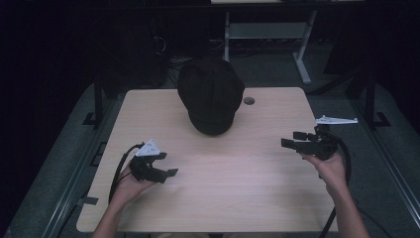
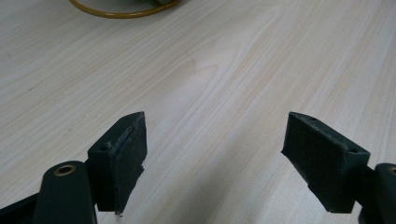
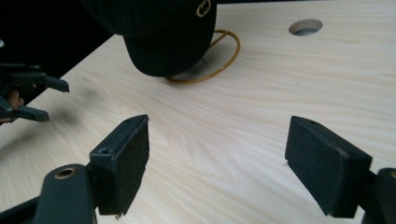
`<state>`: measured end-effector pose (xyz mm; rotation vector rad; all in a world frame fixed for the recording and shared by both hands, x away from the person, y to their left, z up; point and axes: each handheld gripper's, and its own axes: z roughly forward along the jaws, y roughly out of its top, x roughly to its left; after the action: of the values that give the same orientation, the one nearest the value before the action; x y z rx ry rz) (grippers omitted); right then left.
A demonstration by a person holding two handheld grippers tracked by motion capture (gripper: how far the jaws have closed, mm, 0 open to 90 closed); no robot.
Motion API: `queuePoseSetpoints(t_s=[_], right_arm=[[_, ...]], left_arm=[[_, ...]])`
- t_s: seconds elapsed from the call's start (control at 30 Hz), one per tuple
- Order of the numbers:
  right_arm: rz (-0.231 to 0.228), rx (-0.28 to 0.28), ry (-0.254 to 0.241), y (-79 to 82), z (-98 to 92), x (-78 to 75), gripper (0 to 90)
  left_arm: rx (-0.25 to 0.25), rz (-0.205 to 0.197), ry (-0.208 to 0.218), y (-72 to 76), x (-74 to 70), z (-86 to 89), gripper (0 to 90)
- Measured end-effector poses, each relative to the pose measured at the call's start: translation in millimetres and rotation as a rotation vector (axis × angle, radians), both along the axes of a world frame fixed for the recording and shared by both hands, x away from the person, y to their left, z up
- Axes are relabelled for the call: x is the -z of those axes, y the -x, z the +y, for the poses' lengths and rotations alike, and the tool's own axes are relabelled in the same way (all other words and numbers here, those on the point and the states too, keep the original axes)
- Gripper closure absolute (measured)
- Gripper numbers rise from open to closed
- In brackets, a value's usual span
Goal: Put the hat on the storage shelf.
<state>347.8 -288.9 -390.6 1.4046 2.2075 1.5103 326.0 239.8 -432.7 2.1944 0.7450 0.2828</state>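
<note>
A black cap [image 1: 210, 95] sits at the far middle of the light wood table [image 1: 213, 188], its brim toward the near side. In the right gripper view the cap [image 3: 159, 32] carries a small gold emblem and rests on a yellow ring stand [image 3: 224, 60]. My left gripper [image 1: 166, 164] hovers open at the near left, well short of the cap. Its jaws in the left gripper view [image 2: 214, 154] stand wide with bare wood between them. My right gripper [image 1: 292, 140] is open at the right, pointing left; its own view [image 3: 217, 161] holds nothing between the pads.
A round cable hole [image 1: 249, 100] lies in the table just right of the cap. The yellow ring's edge [image 2: 122, 11] shows at the top of the left gripper view. Dark floor and desk legs [image 1: 302, 59] lie beyond the far edge.
</note>
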Motion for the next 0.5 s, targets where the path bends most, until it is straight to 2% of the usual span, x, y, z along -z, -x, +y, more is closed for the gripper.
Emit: queuePoseSetpoints(t_s=[0.5], right_arm=[[0.023, -0.002, -0.001, 16.8, -7.2, 14.2, 21.3]], left_arm=[[-0.002, 0.003, 0.003, 0.3, 1.2, -0.3, 21.2]])
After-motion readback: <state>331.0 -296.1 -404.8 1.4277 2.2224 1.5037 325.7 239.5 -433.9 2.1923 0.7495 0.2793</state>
